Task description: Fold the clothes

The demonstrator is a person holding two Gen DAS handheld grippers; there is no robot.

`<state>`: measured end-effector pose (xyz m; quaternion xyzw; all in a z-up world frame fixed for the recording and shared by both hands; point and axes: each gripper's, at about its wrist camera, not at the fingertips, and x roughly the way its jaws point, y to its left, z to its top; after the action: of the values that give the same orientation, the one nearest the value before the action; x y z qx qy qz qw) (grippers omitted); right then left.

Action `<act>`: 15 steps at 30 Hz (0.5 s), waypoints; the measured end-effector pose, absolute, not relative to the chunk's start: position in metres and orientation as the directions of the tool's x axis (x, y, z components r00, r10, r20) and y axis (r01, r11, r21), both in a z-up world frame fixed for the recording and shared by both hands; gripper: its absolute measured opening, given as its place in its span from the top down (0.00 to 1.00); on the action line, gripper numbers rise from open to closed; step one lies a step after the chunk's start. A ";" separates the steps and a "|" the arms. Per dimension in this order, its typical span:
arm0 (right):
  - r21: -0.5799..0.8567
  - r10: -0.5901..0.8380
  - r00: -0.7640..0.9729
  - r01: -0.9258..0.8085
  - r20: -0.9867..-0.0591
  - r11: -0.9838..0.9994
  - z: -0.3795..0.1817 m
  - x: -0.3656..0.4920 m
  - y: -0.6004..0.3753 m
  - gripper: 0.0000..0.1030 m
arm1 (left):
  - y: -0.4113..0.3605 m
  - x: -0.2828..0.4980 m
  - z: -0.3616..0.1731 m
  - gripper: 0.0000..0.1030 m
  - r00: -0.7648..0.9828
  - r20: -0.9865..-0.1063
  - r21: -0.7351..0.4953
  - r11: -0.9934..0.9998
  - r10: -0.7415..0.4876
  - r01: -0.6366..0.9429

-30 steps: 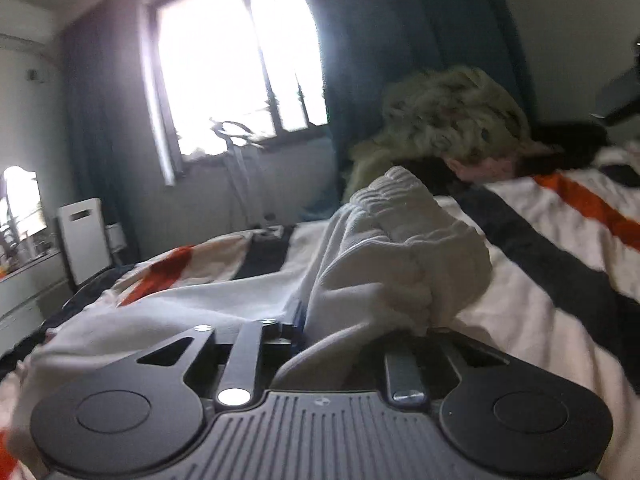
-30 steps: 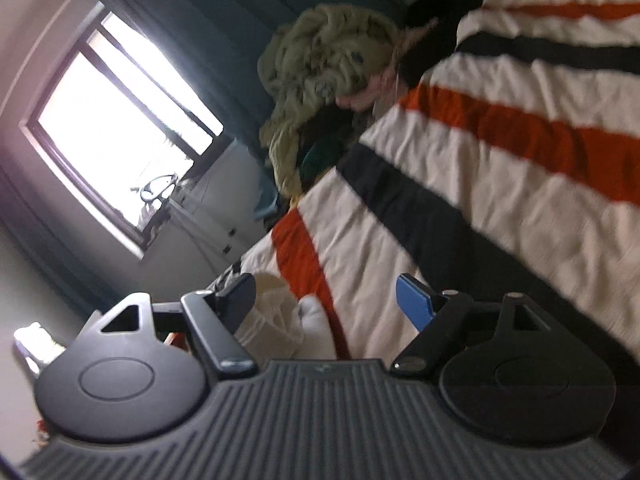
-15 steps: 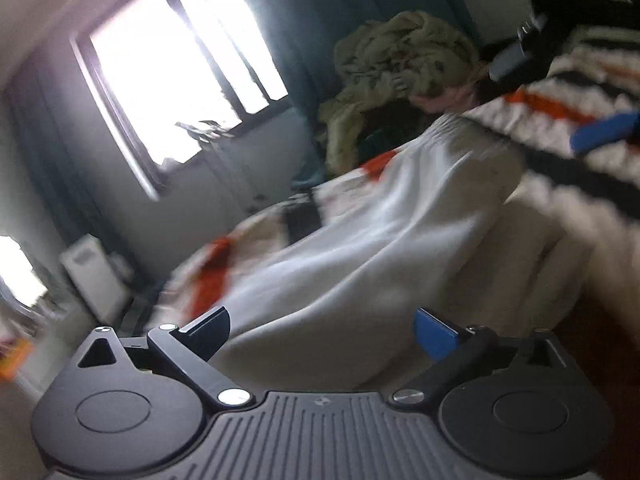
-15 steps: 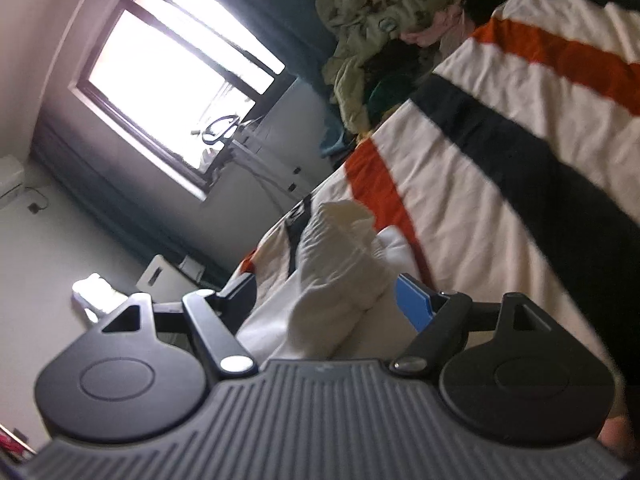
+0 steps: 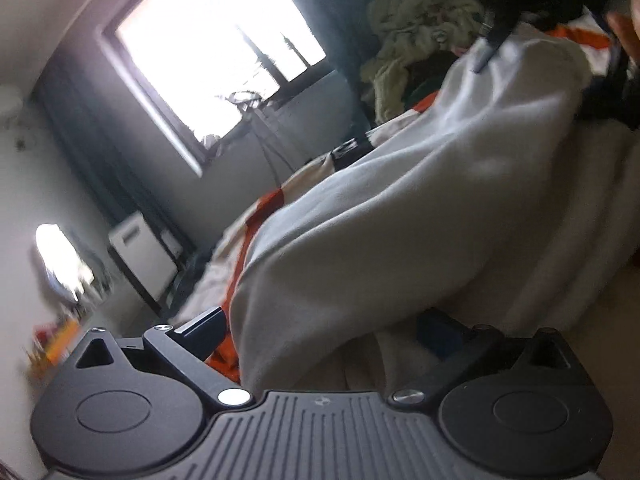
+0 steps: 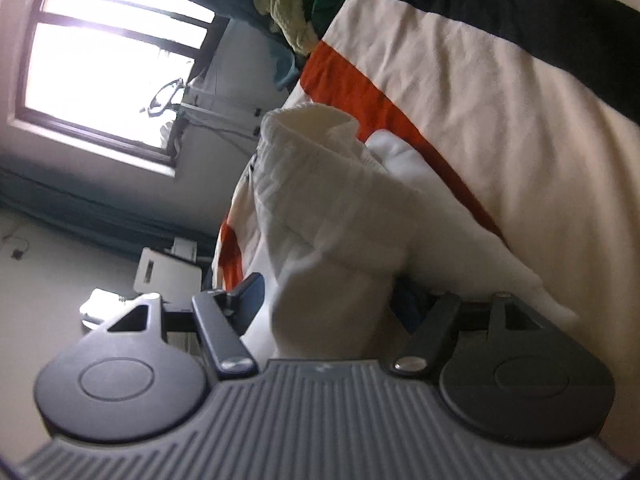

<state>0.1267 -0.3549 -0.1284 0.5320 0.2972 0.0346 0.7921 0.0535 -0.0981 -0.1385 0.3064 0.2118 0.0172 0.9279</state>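
From the left wrist, the left gripper (image 5: 320,332) has its jaws opening, fingers spread wide; the white garment (image 5: 400,220) bulges up between them on the striped bedspread (image 5: 260,208), pressed by neither pad.

From the right wrist, the right gripper (image 6: 332,300) has its jaws closing around a bunched fold of the white garment (image 6: 328,208); whether the pads press it I cannot tell

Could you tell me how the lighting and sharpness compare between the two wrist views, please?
Left wrist view: window blown out to white, white garment and room edges smeared by motion blur. Right wrist view: window also overexposed, but garment and striped bedspread fairly sharp.
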 end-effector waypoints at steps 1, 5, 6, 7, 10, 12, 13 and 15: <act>0.858 0.354 0.828 0.260 -0.434 0.444 -0.127 0.129 -0.354 0.39 | -0.094 0.057 -0.136 0.00 0.903 -0.398 0.542 0.836 0.163 0.088; 0.818 0.292 0.859 0.220 -0.421 0.532 -0.115 0.124 -0.355 0.72 | -0.075 0.070 -0.126 0.00 0.877 -0.449 0.410 0.911 0.173 0.031; 0.820 0.286 0.872 0.197 -0.398 0.538 -0.110 0.119 -0.356 0.75 | -0.068 0.072 -0.123 0.00 0.868 -0.466 0.372 0.928 0.169 0.019; 0.819 0.277 0.885 0.173 -0.373 0.548 -0.105 0.113 -0.357 0.75 | -0.062 0.073 -0.121 0.00 0.860 -0.483 0.334 0.943 0.166 0.006; 0.801 0.235 0.926 0.107 -0.297 0.589 -0.084 0.090 -0.359 0.76 | -0.048 0.066 -0.112 0.00 0.856 -0.490 0.259 0.965 0.168 -0.041; 0.788 0.191 0.939 0.118 -0.287 0.604 -0.078 0.076 -0.364 0.76 | -0.041 0.062 -0.105 0.00 0.867 -0.468 0.228 0.971 0.172 -0.069; 0.777 0.165 0.933 0.158 -0.319 0.610 -0.080 0.072 -0.368 0.76 | -0.039 0.058 -0.102 0.00 0.871 -0.460 0.219 0.973 0.173 -0.077; 0.754 0.155 0.894 0.250 -0.420 0.607 -0.094 0.072 -0.375 0.73 | -0.045 0.060 -0.103 0.00 0.868 -0.463 0.206 0.974 0.178 -0.090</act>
<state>0.0718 -0.3750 -0.0936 0.4423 0.2286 -0.0273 0.8668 0.0596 -0.0448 -0.1033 0.0890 0.2469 0.0697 0.9624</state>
